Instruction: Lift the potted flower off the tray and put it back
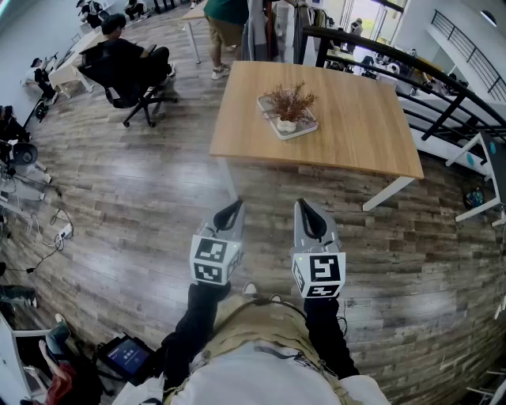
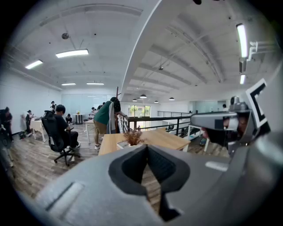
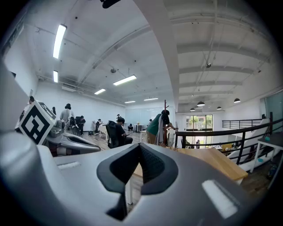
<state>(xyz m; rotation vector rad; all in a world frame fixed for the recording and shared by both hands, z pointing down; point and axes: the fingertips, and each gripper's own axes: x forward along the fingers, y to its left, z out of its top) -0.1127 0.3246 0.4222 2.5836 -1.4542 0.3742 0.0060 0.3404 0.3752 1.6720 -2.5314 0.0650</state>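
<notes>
The potted flower (image 1: 289,104), dry reddish-brown sprigs in a small white pot, stands on a pale tray (image 1: 306,129) on the wooden table (image 1: 356,126) ahead of me. Both grippers hang over the floor well short of the table. My left gripper (image 1: 235,207) and right gripper (image 1: 303,206) sit side by side, jaws shut and holding nothing. In the left gripper view the shut gripper (image 2: 147,148) points at the potted flower (image 2: 132,137), with the right gripper's side at the frame's right. In the right gripper view the shut gripper (image 3: 139,148) faces the table (image 3: 208,159).
A person sits in a black office chair (image 1: 130,75) at the far left, and another person (image 1: 225,24) stands behind the table. A black railing (image 1: 431,79) runs along the right, with white desk frames (image 1: 482,174) beyond. Cables and gear (image 1: 39,229) lie on the floor at left.
</notes>
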